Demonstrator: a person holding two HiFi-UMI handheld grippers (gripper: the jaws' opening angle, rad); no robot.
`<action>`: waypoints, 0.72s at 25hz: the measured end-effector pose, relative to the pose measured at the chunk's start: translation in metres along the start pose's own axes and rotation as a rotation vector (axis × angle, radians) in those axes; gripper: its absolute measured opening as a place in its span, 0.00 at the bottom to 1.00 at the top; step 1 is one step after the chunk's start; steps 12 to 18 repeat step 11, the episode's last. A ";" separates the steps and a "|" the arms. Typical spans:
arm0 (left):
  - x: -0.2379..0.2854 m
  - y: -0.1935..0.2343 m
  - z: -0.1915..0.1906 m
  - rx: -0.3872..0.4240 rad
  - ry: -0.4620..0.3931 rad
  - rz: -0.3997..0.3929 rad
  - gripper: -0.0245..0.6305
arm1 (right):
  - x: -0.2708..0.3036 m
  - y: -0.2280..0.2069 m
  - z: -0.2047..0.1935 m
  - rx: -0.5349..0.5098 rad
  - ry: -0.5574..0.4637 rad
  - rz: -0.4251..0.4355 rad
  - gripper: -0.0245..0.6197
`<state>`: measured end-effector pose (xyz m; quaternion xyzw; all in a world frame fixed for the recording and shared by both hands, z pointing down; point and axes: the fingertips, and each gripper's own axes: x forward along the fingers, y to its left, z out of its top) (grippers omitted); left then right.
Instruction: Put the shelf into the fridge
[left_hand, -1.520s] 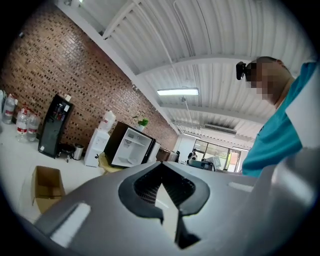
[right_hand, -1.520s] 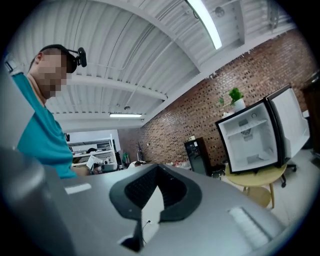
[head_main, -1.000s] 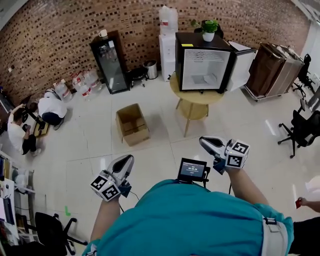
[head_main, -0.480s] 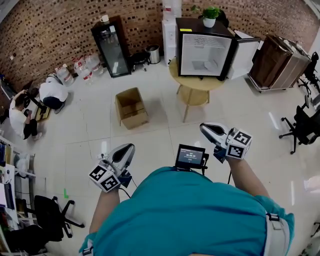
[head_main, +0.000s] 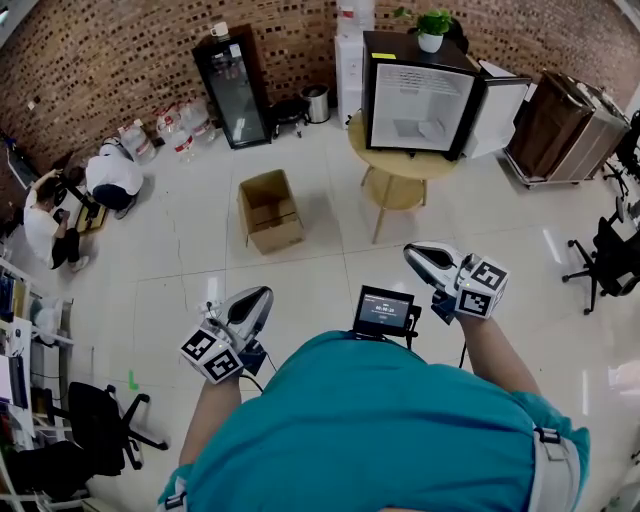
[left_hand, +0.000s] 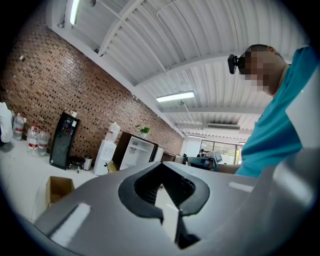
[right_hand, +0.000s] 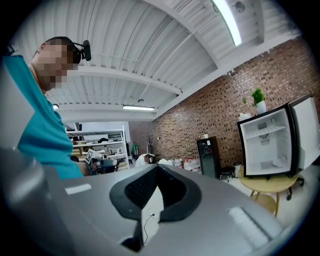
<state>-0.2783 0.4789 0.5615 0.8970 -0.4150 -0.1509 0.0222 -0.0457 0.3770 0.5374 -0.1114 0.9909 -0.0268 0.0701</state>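
The small black fridge (head_main: 415, 95) stands on a round wooden table (head_main: 395, 190) by the brick wall. Its door (head_main: 500, 105) hangs open to the right and the inside is white. I can make out no loose shelf in any view. My left gripper (head_main: 250, 300) is held out in front of the person's chest, shut and empty. My right gripper (head_main: 425, 258) is also shut on nothing. Both are far from the fridge. In the left gripper view the left gripper (left_hand: 161, 167) points toward the fridge (left_hand: 134, 151). In the right gripper view the fridge (right_hand: 270, 142) lies right of the right gripper (right_hand: 157, 169).
An open cardboard box (head_main: 270, 210) sits on the tiled floor left of the table. A black drinks cooler (head_main: 232, 85) and a water dispenser (head_main: 352, 50) line the wall. Two people crouch at the left (head_main: 110, 175). Office chairs (head_main: 610, 265) stand at the right.
Both grippers sit a little higher in the head view, and the whole view has shifted with them. The jaws stay as they were.
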 end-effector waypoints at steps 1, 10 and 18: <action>-0.001 -0.001 0.000 -0.001 0.002 0.000 0.04 | 0.000 0.001 0.000 -0.004 0.002 0.003 0.04; -0.008 0.002 -0.001 -0.014 -0.001 0.007 0.04 | 0.004 0.007 0.000 -0.006 0.009 0.005 0.04; -0.010 0.004 -0.001 -0.016 -0.002 0.007 0.04 | 0.006 0.007 -0.001 -0.008 0.011 0.006 0.04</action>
